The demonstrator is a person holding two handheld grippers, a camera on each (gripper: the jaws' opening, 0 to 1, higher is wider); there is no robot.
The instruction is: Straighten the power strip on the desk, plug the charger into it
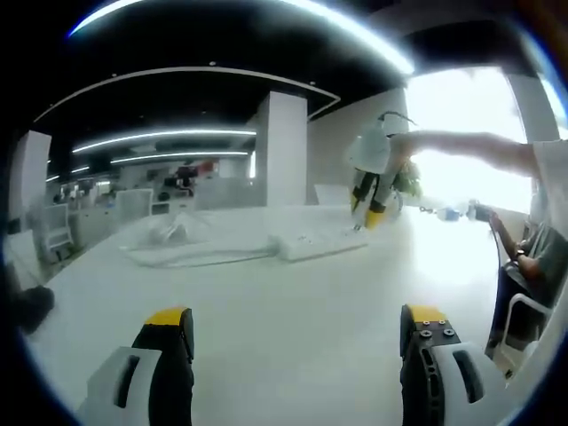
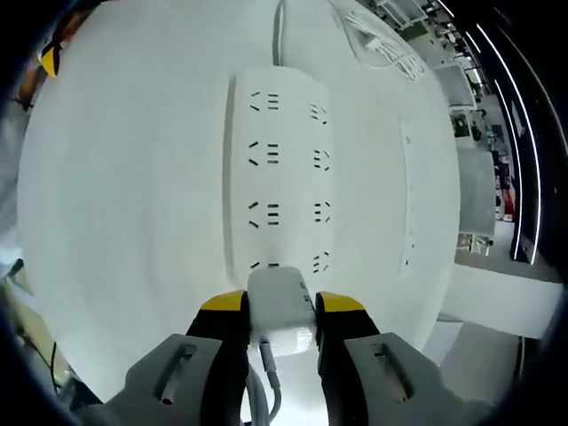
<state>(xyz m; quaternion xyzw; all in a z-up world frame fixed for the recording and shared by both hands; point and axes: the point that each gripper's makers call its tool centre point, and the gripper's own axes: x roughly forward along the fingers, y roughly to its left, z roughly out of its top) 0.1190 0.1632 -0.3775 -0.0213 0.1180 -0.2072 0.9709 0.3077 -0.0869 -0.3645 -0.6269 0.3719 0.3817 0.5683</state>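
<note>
I am looking down my right gripper (image 2: 280, 311), and its two yellow-tipped jaws are squeezing the white charger (image 2: 281, 311) between them. The charger is sitting right over the near end of the power strip (image 2: 277, 173), by the last row of holes. I cannot tell if its pins are already going in. A thin white cable (image 2: 269, 377) is hanging back from the charger toward me, between the jaws.

The power strip is lying flat on the white desk (image 2: 124, 195). Its long side is running straight away from the right gripper, in line with the jaws. Its own cord (image 2: 280, 31) is leaving from the far end.

In the left gripper view, my left gripper (image 1: 297, 333) is hanging low over the desk (image 1: 293, 302) with its jaws standing wide apart and nothing between them. The power strip (image 1: 319, 240) is lying far ahead of it, a little to the right, with its long side going across. The right gripper (image 1: 371, 191) is pointing down at the strip's right end
</note>
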